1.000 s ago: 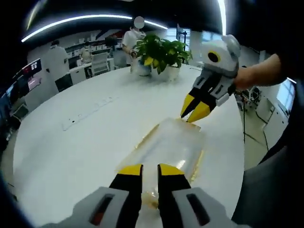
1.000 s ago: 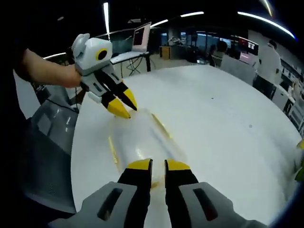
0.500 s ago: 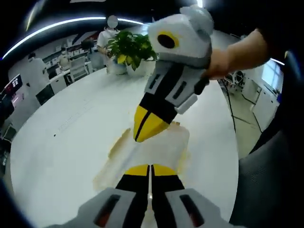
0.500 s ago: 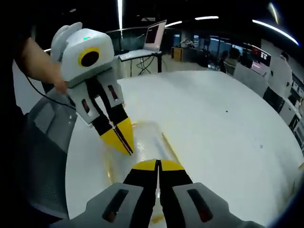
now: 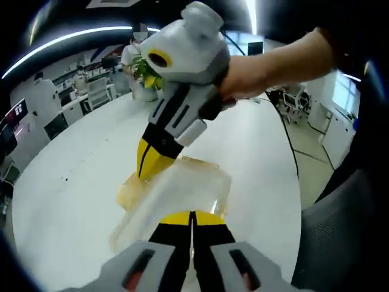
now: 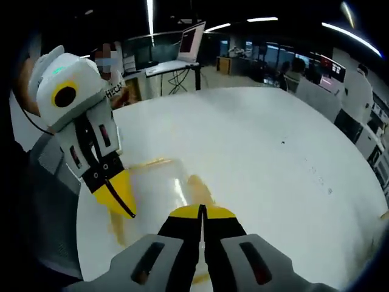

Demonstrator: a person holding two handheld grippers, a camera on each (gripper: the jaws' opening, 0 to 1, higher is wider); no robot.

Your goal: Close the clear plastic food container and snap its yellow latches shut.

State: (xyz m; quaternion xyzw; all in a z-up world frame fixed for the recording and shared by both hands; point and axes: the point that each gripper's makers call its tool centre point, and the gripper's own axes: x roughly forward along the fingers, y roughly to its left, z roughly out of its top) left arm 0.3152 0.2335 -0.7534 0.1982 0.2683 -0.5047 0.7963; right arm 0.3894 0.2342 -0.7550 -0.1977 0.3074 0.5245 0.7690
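Both hand-held grippers — left [image 5: 191, 214], right [image 6: 202, 210] — angle down with jaws pressed together, empty, onto the clear rectangular plastic food container [image 5: 185, 191] on the white bench [image 6: 255, 140].

Bright ceiling light strips [image 5: 73, 38], glare on white table [image 6: 255, 140], slight motion blur, fisheye-bent edges
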